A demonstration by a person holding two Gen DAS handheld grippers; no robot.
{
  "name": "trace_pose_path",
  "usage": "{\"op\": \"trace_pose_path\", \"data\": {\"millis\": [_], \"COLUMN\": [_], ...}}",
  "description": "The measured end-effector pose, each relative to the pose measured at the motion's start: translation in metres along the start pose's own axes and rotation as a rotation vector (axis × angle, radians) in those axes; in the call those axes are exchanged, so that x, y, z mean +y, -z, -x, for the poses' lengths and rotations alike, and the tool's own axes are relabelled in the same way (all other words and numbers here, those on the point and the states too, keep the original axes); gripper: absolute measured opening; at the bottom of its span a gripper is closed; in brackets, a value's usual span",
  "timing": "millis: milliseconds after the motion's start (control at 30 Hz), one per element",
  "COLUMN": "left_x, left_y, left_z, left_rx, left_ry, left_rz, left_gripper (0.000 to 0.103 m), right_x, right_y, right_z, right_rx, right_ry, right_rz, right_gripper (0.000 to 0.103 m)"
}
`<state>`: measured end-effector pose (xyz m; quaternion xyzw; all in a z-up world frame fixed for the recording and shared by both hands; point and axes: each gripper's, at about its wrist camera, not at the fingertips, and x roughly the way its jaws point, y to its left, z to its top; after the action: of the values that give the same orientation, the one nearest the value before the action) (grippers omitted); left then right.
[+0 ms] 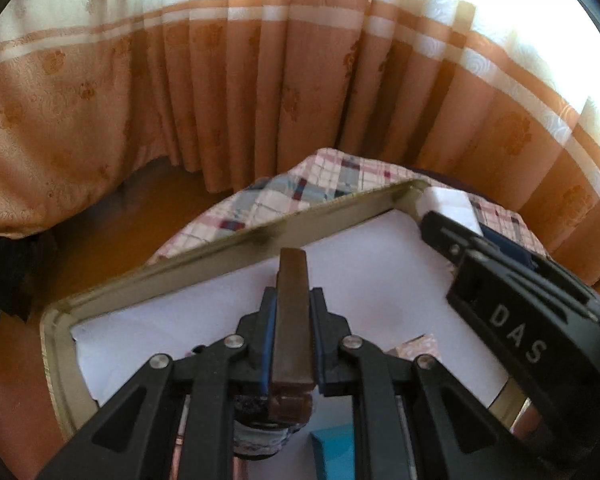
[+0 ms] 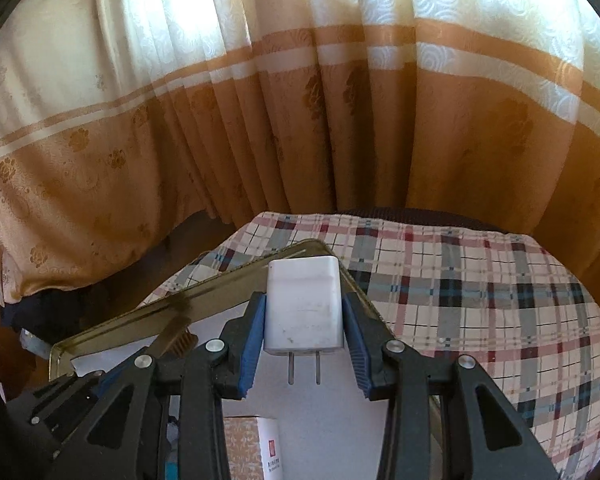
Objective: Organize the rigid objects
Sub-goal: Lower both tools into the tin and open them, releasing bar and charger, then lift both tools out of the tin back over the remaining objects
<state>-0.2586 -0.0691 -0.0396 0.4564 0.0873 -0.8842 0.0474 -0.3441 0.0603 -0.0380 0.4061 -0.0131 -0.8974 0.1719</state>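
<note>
Our left gripper [image 1: 292, 332] is clamped tight on a narrow brown bar [image 1: 291, 312], and our right gripper [image 2: 304, 320] has its blue pads pressed on a white plug-in charger [image 2: 303, 308] with its prongs pointing back at the camera; both are carried over the white-lined metal tray [image 1: 204, 248] on the plaid cloth [image 2: 480, 300]. We judge the risks to be the bar pivoting in so thin a pinch, the smooth charger slipping, and the two grippers, close together, knocking at the tray's far corner. We count one bar, one charger with two prongs, one tray, one patterned box [image 2: 244, 448], one teal box [image 1: 332, 452]; a dark round item beneath is unclear.
</note>
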Motion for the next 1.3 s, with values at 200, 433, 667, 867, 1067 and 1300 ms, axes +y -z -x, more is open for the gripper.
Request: {"op": "trace_pose_path", "data": {"millis": [200,433,667,867,1067,1300], "left_x": [-0.004,-0.004,-0.005,-0.003,-0.007,-0.015], "left_y": [-0.001,0.003,0.035,0.070,0.094,0.108], "left_z": [-0.003,0.025,0.044,0.065,0.084,0.086], "left_rx": [0.017,-0.067,-0.140,-0.258,-0.388,-0.445], "left_ry": [-0.037,-0.037,-0.038,-0.068,-0.100,-0.152], "left_rz": [0.012,0.031,0.017,0.022,-0.007,-0.056], "left_gripper": [0.047,0.096,0.096,0.096,0.097,0.096], "right_x": [-0.003,-0.018,-0.031,-0.028,-0.030,-0.027], "right_y": [0.009,0.025,0.057,0.091,0.127,0.150], "right_z": [-0.001,0.055,0.100,0.123,0.140,0.144], "right_rx": [0.013,-0.193,-0.342,-0.430,-0.512,-0.522], "right_ry": [-0.059,-0.071,0.001,0.109,0.204,0.268], "right_rz": [-0.037,-0.096,-0.164,-0.141,-0.136,-0.082], "right_gripper": [0.063,0.075,0.080,0.080,0.081,0.082]}}
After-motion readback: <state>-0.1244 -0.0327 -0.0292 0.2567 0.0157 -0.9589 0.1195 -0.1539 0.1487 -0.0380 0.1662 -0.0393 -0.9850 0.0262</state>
